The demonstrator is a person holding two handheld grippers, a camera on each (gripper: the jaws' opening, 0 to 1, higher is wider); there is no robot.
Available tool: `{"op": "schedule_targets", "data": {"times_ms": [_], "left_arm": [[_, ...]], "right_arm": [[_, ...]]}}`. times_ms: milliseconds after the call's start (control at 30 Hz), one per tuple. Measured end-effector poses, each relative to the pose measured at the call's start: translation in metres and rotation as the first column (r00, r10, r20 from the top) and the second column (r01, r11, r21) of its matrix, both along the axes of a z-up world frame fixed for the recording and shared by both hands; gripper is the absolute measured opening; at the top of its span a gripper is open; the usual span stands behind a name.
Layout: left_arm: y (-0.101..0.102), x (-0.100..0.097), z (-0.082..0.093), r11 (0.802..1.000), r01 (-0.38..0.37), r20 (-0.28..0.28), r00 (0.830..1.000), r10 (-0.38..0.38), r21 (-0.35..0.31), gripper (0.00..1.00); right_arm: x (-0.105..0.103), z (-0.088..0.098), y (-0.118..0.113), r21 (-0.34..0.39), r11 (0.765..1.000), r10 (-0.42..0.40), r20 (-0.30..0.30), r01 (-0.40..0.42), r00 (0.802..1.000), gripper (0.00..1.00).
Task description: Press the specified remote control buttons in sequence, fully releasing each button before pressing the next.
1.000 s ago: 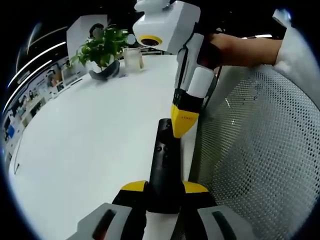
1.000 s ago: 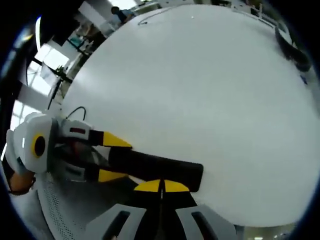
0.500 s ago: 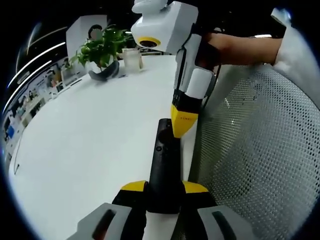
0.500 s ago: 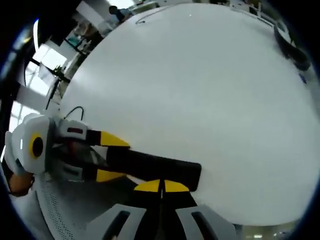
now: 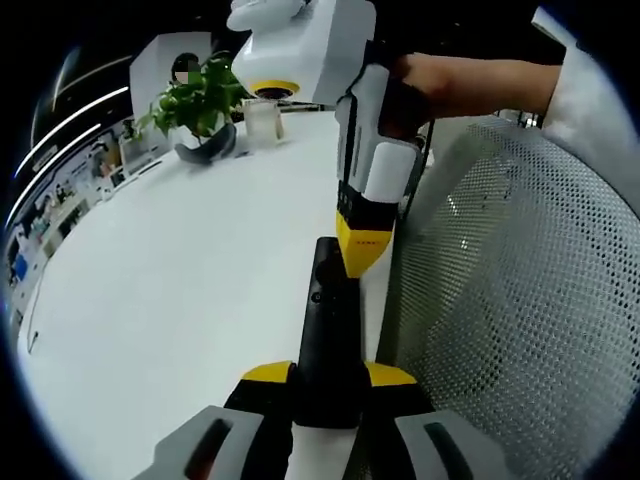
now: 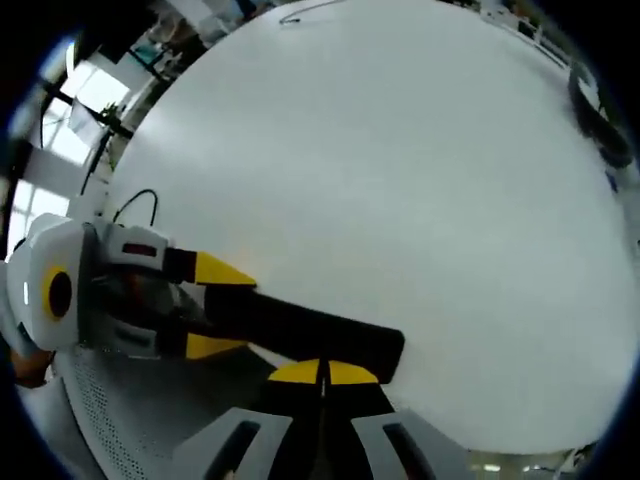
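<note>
A long black remote control [image 5: 328, 320] sticks out over the white table [image 5: 180, 280], and my left gripper [image 5: 328, 376] is shut on its near end with yellow-tipped jaws on both sides. My right gripper [image 5: 362, 252] comes down from above, shut, its yellow tip against the remote's far end by the small buttons. In the right gripper view, the right gripper [image 6: 322, 372] has its closed tips at the edge of the remote [image 6: 300, 328]. The left gripper [image 6: 220, 308] clamps the remote from the left there. A hand [image 5: 450, 85] holds the right gripper.
A grey mesh chair back [image 5: 500, 320] stands close on the right of the remote. A potted plant [image 5: 200, 100] and a glass [image 5: 262, 118] sit at the table's far end. A thin cable [image 6: 130, 205] lies near the left gripper, and a dark object [image 6: 600, 125] lies at the far table edge.
The right gripper's body has leaned to the left and stands more upright, while its tip stays at the remote's far end. The left gripper and the remote have not moved.
</note>
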State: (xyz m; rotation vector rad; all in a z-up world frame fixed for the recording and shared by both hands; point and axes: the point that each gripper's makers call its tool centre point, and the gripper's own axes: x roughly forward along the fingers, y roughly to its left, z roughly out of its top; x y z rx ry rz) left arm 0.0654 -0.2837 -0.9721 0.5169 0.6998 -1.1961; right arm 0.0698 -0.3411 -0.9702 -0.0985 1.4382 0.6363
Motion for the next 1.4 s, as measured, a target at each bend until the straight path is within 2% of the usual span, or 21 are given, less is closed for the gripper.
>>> {"op": "schedule_targets", "data": {"times_ms": [467,767,900,1033,1100,1400], "left_arm": [[0.0,0.0,0.0,1.0,0.018,0.001,1.0,-0.018,-0.003,0.24],[0.0,-0.001,0.0,1.0,0.015,-0.001,1.0,-0.015,0.001,0.24],[0.0,-0.001,0.0,1.0,0.016,0.0,1.0,-0.016,0.003,0.24],[0.0,-0.001,0.0,1.0,0.018,0.001,1.0,-0.018,0.001,0.24],[0.0,-0.001,0.0,1.0,0.017,0.001,1.0,-0.017,0.001,0.24],[0.0,-0.002,0.0,1.0,0.012,-0.002,1.0,-0.012,-0.01,0.24]], "right_arm": [[0.0,0.002,0.0,0.068,0.993,-0.098,-0.04,0.101,0.994,0.0],[0.001,0.003,0.001,0.067,0.995,-0.079,-0.015,0.08,0.997,0.0],[0.007,0.006,0.001,0.084,0.992,-0.096,0.032,0.093,0.995,0.0],[0.01,0.006,0.007,0.099,0.991,-0.09,0.024,0.087,0.996,0.0],[0.01,0.004,0.008,0.082,0.995,-0.066,0.028,0.064,0.997,0.0],[0.013,0.005,0.006,0.087,0.994,-0.069,0.025,0.067,0.997,0.0]]}}
